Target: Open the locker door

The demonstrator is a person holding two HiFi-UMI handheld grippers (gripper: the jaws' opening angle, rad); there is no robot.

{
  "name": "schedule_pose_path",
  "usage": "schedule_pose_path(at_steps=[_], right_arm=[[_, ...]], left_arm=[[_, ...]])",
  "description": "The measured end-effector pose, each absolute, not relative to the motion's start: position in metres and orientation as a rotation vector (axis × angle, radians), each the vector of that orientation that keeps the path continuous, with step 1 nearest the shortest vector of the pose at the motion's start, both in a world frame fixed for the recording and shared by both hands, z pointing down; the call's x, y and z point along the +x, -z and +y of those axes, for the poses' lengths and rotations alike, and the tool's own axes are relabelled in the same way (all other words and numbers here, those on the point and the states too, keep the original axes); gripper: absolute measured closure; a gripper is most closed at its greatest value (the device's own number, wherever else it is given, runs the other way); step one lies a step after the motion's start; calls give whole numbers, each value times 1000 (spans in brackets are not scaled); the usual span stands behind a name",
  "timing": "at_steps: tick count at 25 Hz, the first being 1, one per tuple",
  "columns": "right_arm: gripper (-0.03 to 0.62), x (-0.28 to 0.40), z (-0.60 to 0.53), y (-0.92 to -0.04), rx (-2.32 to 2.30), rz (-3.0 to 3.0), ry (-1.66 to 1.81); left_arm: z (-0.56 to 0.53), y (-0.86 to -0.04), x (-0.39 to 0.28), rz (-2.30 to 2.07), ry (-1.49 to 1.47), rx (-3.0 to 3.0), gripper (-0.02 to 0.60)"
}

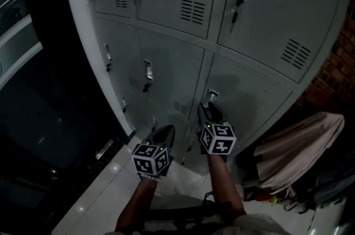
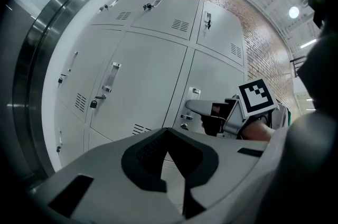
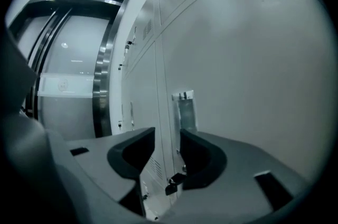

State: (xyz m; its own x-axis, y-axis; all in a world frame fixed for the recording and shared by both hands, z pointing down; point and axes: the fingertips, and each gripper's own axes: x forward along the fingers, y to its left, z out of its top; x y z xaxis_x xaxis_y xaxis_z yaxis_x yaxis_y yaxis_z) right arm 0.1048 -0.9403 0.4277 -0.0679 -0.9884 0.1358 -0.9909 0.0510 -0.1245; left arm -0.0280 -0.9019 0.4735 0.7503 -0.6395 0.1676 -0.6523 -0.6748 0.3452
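Right gripper point(image 1: 208, 112) near locker handle point(image 1: 212, 96); left gripper point(image 1: 162, 135) alongside, leftward; cloth heap point(image 1: 299, 145) right of lockers point(image 1: 166, 56).

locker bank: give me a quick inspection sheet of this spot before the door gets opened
surface: pale glossy floor tiles
job's things: grey lockers, every door closed; right-hand door's handle just ahead of the right gripper
clutter: cloth heap right of the lockers; padlock on a neighbouring door
grippers: left gripper shut, empty; right gripper open, aimed at the handle
cables: nothing seen
surroundings: brick wall; curved metal-framed glass on the left
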Motion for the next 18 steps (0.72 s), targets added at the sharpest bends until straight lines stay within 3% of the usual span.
schedule_pose_path(at_steps=[18], right_arm=[[414, 88, -944, -435, 2175, -2132, -238]], left_arm=[[-910, -483, -55, -1038, -37, 2514, 583]])
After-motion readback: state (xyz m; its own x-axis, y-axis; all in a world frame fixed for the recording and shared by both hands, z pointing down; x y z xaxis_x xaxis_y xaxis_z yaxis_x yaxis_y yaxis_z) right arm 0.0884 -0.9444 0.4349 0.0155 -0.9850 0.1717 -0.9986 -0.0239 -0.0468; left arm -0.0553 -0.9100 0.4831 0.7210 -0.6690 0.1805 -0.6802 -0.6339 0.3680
